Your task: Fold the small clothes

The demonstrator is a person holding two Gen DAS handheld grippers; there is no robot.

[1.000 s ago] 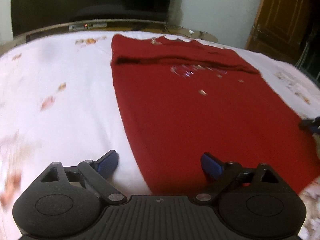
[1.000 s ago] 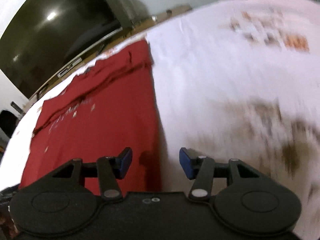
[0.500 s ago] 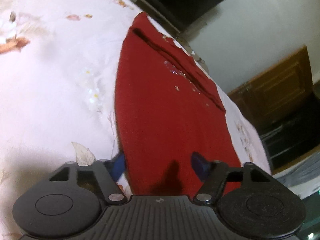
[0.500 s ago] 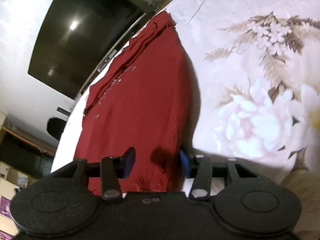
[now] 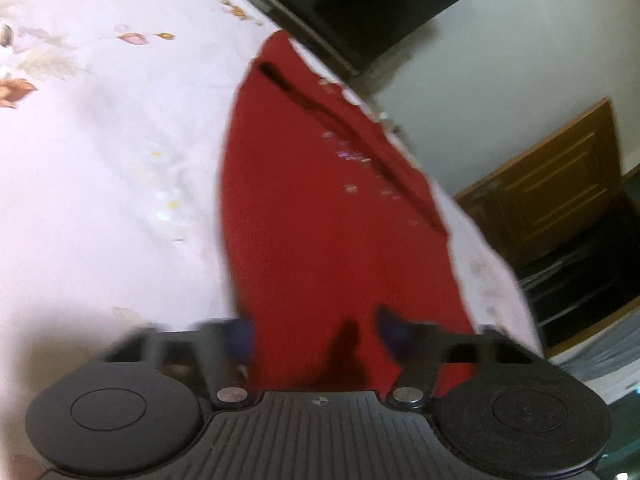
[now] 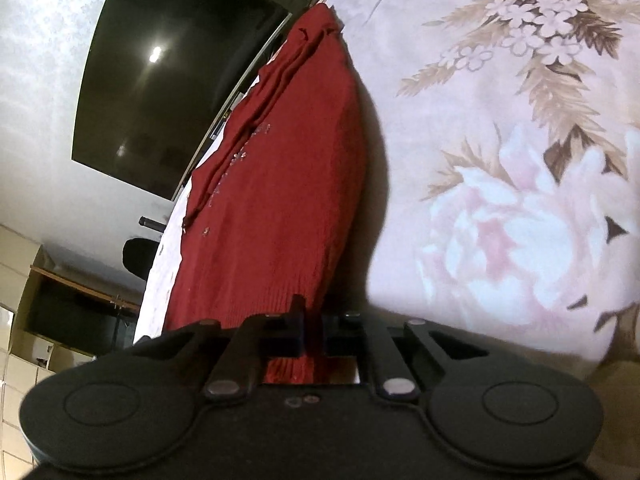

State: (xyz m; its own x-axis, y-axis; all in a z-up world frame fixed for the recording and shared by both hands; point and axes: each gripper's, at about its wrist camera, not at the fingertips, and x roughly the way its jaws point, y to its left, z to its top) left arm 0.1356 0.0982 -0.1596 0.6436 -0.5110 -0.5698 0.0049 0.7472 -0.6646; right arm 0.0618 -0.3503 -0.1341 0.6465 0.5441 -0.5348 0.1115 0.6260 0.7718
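Note:
A red knit garment (image 5: 328, 220) lies flat on the flowered bed sheet (image 5: 100, 160), its far part folded over and dotted with small sparkles. My left gripper (image 5: 316, 336) is low over the near left corner of the hem. Its jaws are closing, with red cloth between the blurred blue pads and a gap still showing. In the right wrist view the same garment (image 6: 280, 200) runs away from me. My right gripper (image 6: 314, 332) is shut on its near right hem, and the cloth is pinched between the pads.
A big dark television (image 6: 168, 80) stands past the far end of the bed, also visible as a television (image 5: 360, 0) in the left view. A wooden door (image 5: 560, 192) is at the right. Shelving (image 6: 60, 312) is at the left. The sheet (image 6: 500, 160) spreads wide to the right.
Both grippers have sunk and rolled toward the garment's near hem. The right jaws closed onto the hem edge. The left jaws narrowed around the left corner.

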